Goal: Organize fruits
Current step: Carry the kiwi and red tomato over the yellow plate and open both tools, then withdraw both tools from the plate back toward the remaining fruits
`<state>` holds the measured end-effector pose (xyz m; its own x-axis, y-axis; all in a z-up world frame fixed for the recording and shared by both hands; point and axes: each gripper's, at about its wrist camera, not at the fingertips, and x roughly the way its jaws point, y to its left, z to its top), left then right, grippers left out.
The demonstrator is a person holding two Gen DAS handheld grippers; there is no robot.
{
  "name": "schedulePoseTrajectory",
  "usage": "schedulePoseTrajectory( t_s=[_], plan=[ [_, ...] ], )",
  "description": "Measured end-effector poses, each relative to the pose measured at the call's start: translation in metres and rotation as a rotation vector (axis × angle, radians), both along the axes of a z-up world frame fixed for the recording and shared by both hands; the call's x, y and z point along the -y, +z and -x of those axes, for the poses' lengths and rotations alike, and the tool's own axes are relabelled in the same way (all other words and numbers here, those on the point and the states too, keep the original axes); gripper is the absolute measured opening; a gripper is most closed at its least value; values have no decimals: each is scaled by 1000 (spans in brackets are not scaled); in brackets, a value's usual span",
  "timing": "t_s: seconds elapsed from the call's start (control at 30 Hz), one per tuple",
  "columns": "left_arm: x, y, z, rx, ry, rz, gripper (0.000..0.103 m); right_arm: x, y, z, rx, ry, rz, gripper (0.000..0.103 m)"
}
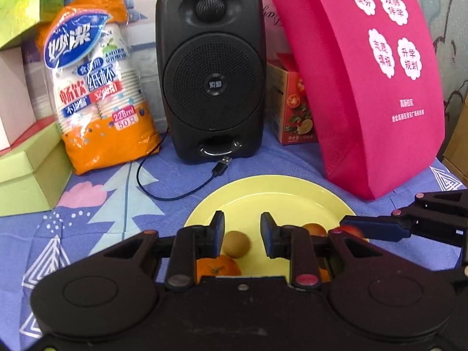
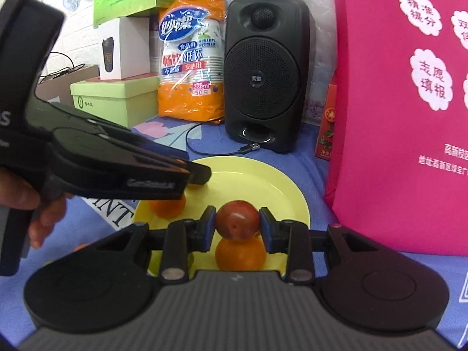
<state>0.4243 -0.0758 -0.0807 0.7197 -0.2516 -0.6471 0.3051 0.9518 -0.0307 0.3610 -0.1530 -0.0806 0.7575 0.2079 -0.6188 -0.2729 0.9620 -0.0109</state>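
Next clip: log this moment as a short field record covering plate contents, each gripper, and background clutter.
plate: yellow plate on patterned blue cloth
fruit on plate: kiwi, two oranges
right gripper: shut on red plum, above the plate
left gripper: nothing between its fingers, over the plate
behind plate: black speaker, paper-cup pack, pink bag

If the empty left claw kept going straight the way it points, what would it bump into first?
Probably the yellow plate, just beyond the small brown fruit under the left claw. Past that stands the black speaker, though depth is hard to judge.
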Motion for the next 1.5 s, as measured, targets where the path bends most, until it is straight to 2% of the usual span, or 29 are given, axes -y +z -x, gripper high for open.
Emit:
schedulePoseTrajectory(
  t_s=[0.03, 0.2, 0.33, 0.47, 0.5, 0.53, 0.63, 0.77, 0.87, 1.07, 1.23, 1.37, 1.5],
  plan=[
    [0, -2, -1, -2, 0, -4, 31, -1, -1, -1, 0, 4, 3, 32],
    [-11, -1, 7, 11, 15, -3, 36, -5, 1, 2, 8, 15, 19, 34],
    [-24, 5, 20, 18, 24, -3, 36, -5, 5, 9, 20, 19, 28, 36],
    [-41, 14, 42, 27, 24, 30, 36, -5, 12, 23, 34, 31, 29, 36],
    [-44, 17, 48, 29, 25, 39, 38, -5, 14, 26, 37, 34, 27, 36],
    [-48, 19, 56, 36, 30, 48, 44, -6, 16, 30, 43, 34, 26, 39],
    [-57, 27, 83, 79, 38, 48, 61, -7, 21, 45, 60, 30, 23, 54],
    [-66, 38, 123, 138, 43, 25, 62, -9, 26, 67, 84, 17, 33, 61],
    [-71, 40, 151, 158, 41, 51, 68, -10, 26, 84, 86, 10, 17, 63],
    [-66, 30, 210, 173, 25, 78, 68, -9, 20, 119, 80, 4, -45, 64],
    [-62, 9, 246, 163, 41, 77, 68, -3, 10, 146, 66, -25, -102, 66],
    [-62, -10, 254, 138, 85, 45, 67, -5, 1, 165, 50, -20, -158, 66],
    [-63, -22, 248, 114, 101, 46, 67, -21, -8, 171, 25, 28, -114, 66]
  ],
)
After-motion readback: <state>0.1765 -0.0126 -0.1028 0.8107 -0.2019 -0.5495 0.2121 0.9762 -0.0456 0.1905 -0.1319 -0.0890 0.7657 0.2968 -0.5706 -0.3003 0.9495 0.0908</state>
